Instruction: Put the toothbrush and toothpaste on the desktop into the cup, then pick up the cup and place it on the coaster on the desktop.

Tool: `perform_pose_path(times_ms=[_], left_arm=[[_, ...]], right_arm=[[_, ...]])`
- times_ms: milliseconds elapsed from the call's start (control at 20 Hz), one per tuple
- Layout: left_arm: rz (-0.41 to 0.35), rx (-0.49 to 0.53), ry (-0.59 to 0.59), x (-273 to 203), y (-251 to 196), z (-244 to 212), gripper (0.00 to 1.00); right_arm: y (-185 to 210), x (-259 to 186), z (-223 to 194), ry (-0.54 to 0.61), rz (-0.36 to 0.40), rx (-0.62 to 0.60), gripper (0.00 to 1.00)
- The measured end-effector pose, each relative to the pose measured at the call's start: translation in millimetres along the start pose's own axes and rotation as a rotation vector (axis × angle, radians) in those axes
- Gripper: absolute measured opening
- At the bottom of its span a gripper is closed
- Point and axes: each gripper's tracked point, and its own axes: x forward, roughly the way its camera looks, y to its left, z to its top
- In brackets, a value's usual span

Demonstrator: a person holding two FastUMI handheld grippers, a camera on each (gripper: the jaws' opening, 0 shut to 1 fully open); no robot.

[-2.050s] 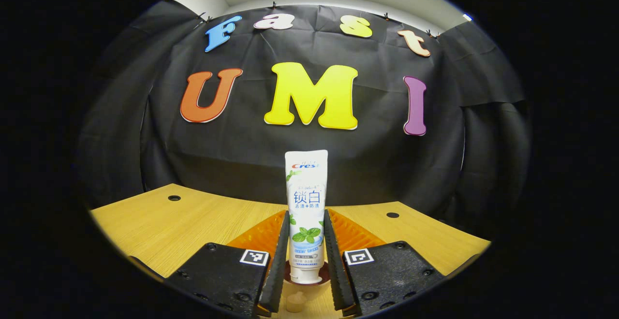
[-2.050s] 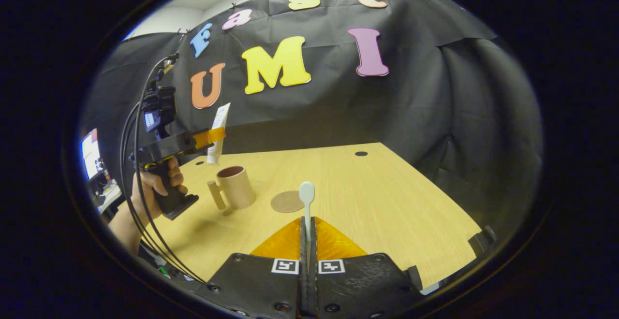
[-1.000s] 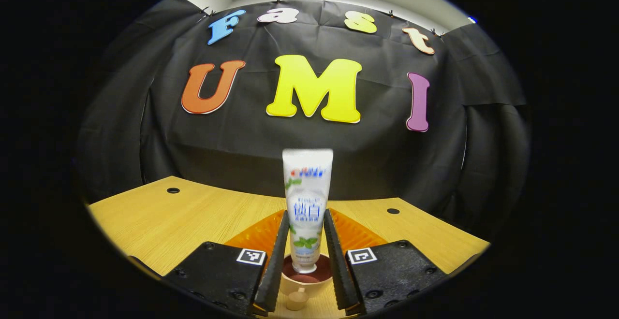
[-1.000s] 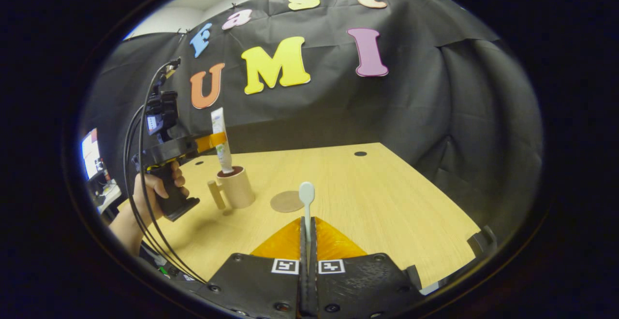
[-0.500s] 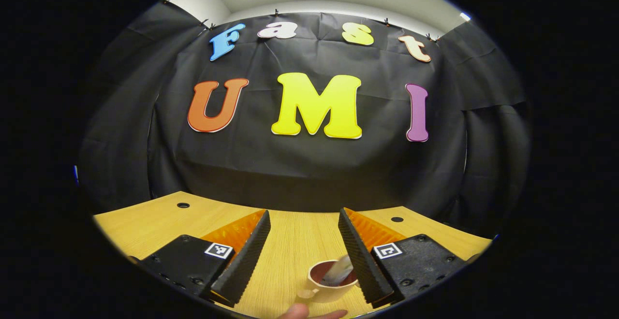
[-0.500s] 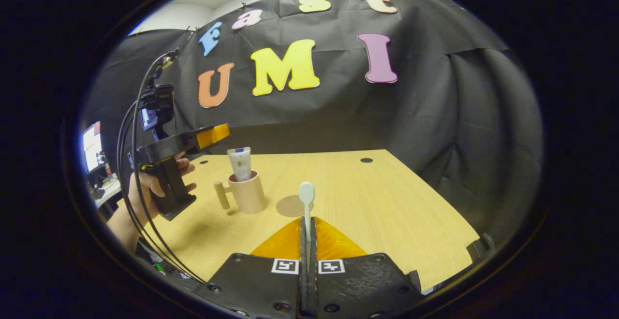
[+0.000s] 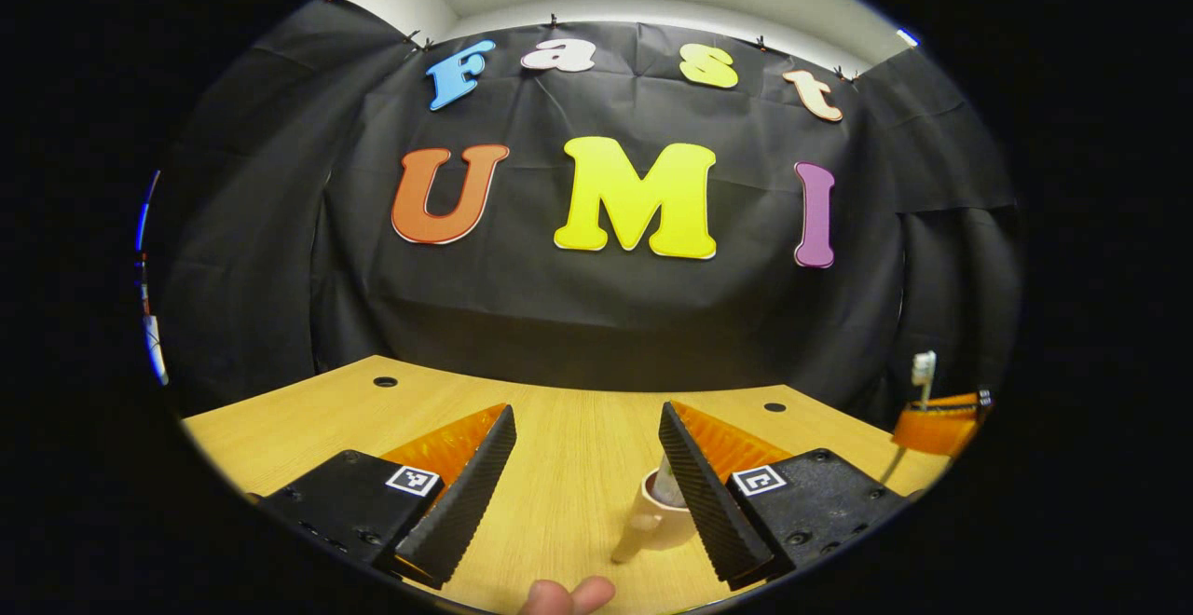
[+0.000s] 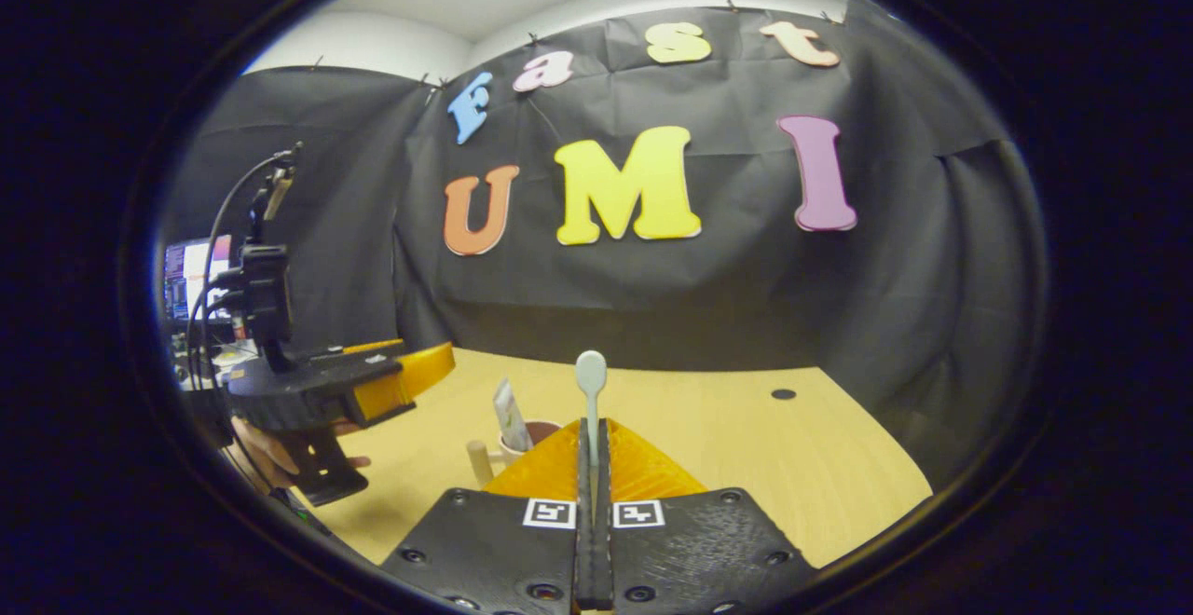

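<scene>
Cup (image 7: 652,522) stands on the tabletop (image 7: 569,466) in the left gripper view with the toothpaste (image 7: 667,483) inside it, partly hidden behind the right finger of the left tongs (image 7: 585,480), which gape wide and hold nothing; the right tongs (image 7: 937,424) show far right, carrying the toothbrush (image 7: 922,375). In the right gripper view the right tongs (image 8: 591,466) are clamped on the toothbrush (image 8: 590,382), its head up, with the cup (image 8: 522,440) and leaning toothpaste (image 8: 510,415) just left of them and the left tongs (image 8: 410,375) above the tabletop (image 8: 792,466) farther left.

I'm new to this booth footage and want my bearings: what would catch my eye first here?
Most striking is the toothbrush standing upright, pinched in the right gripper at the bottom of its view. Just left of it, the toothpaste leans inside the cup on the wooden desktop, while the left gripper hangs open above.
</scene>
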Motion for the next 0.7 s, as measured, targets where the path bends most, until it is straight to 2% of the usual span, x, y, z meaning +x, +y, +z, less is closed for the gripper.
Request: perform_pose_path(times_ms=[50,100,300,500,700], left_arm=[[0.008,0.006,0.001,-6.2,6.6,-1.5,0.98],[0.013,0.007,0.000,-10.6,11.0,-2.7,0.98],[0.012,-0.012,0.036,-24.7,24.1,-20.6,0.98],[0.026,-0.032,0.078,-28.6,39.6,-34.5,0.98],[0.057,-0.042,0.087,-24.0,55.9,-37.4,0.98]], right_arm=[[9.5,13.7,7.8,-0.019,0.033,0.007,0.02],[16.6,26.9,13.4,-0.041,0.061,0.017,0.00],[35.8,75.6,31.2,-0.129,0.109,0.034,0.00],[36.4,115.5,31.8,-0.163,0.102,0.043,0.00],[34.4,128.6,22.0,-0.147,0.094,0.045,0.00]])
